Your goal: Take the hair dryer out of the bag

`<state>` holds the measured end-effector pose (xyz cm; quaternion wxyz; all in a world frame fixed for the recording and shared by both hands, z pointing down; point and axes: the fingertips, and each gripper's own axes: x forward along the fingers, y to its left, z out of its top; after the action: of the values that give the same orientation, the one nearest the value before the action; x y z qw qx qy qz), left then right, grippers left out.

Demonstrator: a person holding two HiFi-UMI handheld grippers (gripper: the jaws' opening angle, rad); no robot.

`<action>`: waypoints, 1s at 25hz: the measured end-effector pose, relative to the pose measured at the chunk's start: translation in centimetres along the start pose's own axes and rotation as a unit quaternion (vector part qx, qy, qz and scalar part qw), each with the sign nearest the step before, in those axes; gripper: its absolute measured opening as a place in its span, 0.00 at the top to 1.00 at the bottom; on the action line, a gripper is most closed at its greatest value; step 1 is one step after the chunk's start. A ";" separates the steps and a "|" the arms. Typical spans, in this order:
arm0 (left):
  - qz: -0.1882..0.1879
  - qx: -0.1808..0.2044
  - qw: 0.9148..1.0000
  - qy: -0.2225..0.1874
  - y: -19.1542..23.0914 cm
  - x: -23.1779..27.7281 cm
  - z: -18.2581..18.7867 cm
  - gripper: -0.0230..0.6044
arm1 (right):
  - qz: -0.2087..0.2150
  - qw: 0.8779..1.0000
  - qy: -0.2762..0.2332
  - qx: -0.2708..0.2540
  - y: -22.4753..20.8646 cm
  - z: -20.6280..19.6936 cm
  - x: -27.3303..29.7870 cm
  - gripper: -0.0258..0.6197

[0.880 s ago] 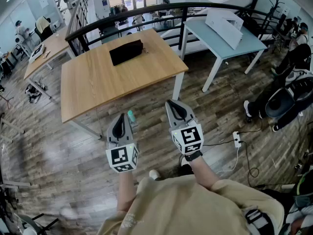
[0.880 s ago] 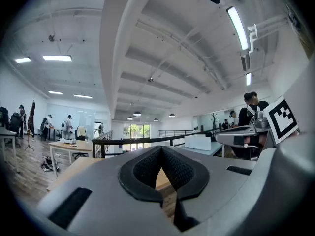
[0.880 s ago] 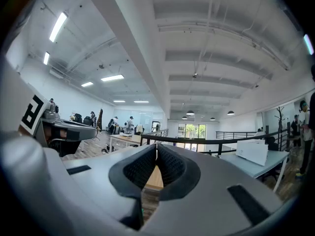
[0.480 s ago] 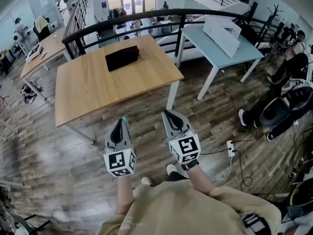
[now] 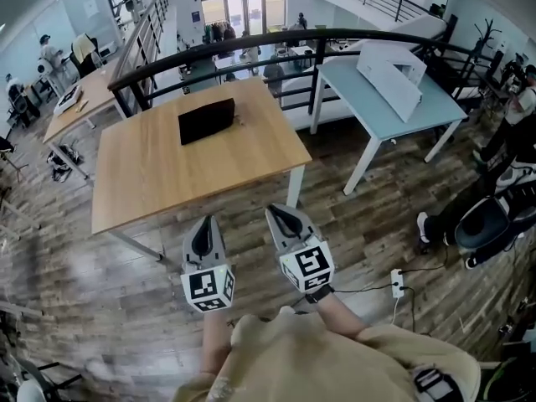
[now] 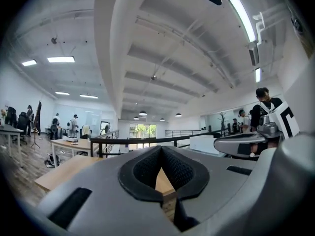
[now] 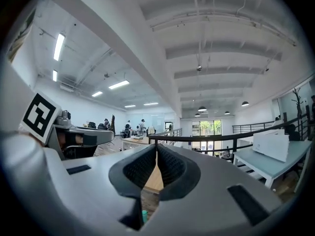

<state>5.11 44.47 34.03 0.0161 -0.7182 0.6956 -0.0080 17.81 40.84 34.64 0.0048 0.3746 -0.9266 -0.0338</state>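
A black bag [image 5: 206, 121] lies closed on the far part of a wooden table [image 5: 167, 182]. No hair dryer shows in any view. My left gripper [image 5: 203, 222] and right gripper [image 5: 279, 211] are held side by side over the floor, just short of the table's near edge and well away from the bag. Both point level toward the table. In the left gripper view the left gripper [image 6: 161, 154] has its pads together with nothing between them. The right gripper [image 7: 156, 151] looks the same in its own view.
A light blue table [image 5: 419, 111] carrying a white box [image 5: 387, 67] stands to the right. A black railing [image 5: 251, 42] runs behind both tables. Another wooden desk [image 5: 79, 90] is at far left, a power strip [image 5: 398, 281] and cable lie on the floor at right, and several people are at the room's edges.
The wooden table with the bag has drawn closer to the grippers in the head view. Both grippers stay shut and side by side.
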 end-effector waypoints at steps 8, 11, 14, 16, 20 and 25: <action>0.021 0.004 0.999 0.028 -0.2 4.6 -1.4 0.94 | 0.016 0.999 0.015 0.046 -4.0 -2.7 3.4 0.93; 0.024 0.003 0.999 0.031 0.5 6.9 -1.7 0.94 | 0.025 0.998 0.017 0.051 -4.7 -3.3 5.3 0.93; 0.018 -0.003 0.999 0.038 1.5 10.4 -2.8 0.94 | 0.019 0.998 0.026 0.055 -6.2 -4.3 8.0 0.93; 0.009 -0.006 0.999 0.037 2.5 13.0 -3.0 0.94 | 0.012 0.998 0.030 0.052 -7.5 -4.5 10.4 0.93; -0.008 -0.009 1.000 0.026 5.1 19.4 -2.9 0.94 | -0.003 0.999 0.029 0.037 -10.3 -4.0 16.5 0.93; -0.020 -0.018 1.000 0.015 9.9 26.6 -2.5 0.94 | -0.005 0.999 0.027 0.017 -12.5 -3.1 25.6 0.93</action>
<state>-4.00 17.57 35.90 -0.0074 -0.7321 0.6811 -0.0073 8.16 13.94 36.47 0.0232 0.3798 -0.9247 -0.0075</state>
